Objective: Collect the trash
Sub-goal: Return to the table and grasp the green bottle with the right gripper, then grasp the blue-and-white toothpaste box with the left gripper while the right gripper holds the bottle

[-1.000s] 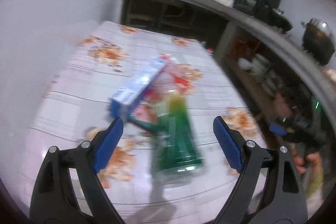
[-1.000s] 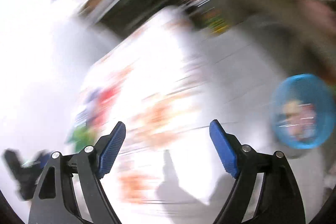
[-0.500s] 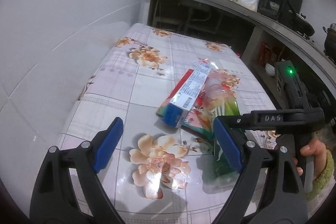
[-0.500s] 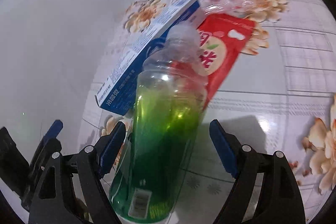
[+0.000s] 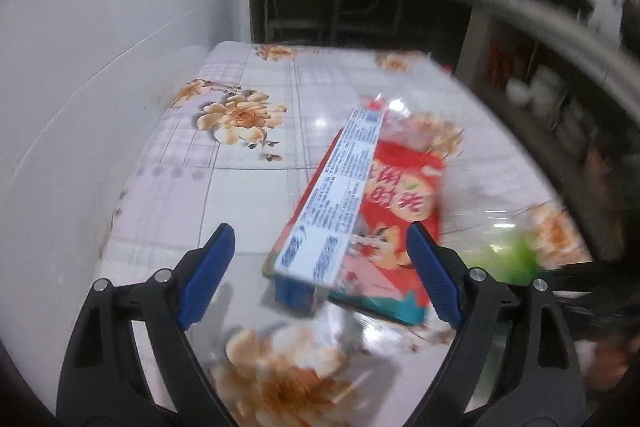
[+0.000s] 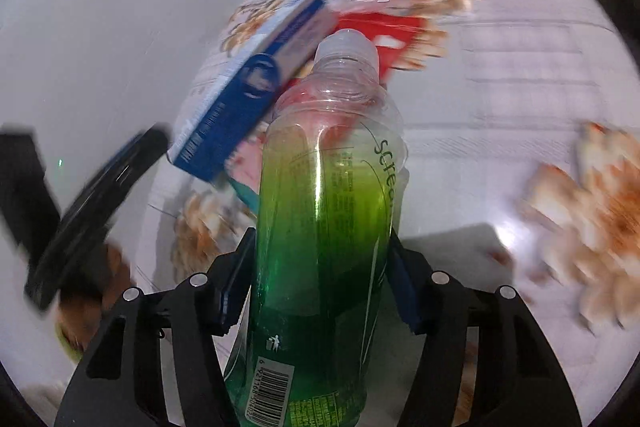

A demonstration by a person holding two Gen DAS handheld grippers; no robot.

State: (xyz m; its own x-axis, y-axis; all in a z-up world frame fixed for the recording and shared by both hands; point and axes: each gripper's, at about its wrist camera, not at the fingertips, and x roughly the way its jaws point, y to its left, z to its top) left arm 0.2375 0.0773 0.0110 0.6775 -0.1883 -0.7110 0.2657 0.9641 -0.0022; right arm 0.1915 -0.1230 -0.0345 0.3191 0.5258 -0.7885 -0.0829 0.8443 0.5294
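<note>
- Trash lies in a small heap on a table (image 5: 248, 187) covered with a flowered, gridded cloth: a green plastic bottle (image 6: 324, 227), a blue-and-white carton (image 5: 336, 203) and a red snack packet (image 5: 404, 211).
- From the right wrist camera, the bottle fills the middle of the view, its clear neck pointing to 12 o'clock and its barcode end at 6 o'clock.
- The right gripper (image 6: 320, 283) has just been closing, and its blue pads now press on both flanks of the bottle's green lower body.
- At 11 o'clock from the bottle's neck lies the carton, slanted; the red packet shows beyond the neck, partly under the carton.
- From the left wrist camera, the left gripper (image 5: 320, 275) stands spread wide with nothing pinched; the carton's near end sits between its fingers, touching neither.
- The carton runs from that spot toward 1 o'clock, resting on the packet's left edge.
- A green blur of the bottle shows at 3 o'clock, beyond the left gripper's right-hand finger.
- A white wall (image 5: 100, 67) borders the table at 9 o'clock.
</note>
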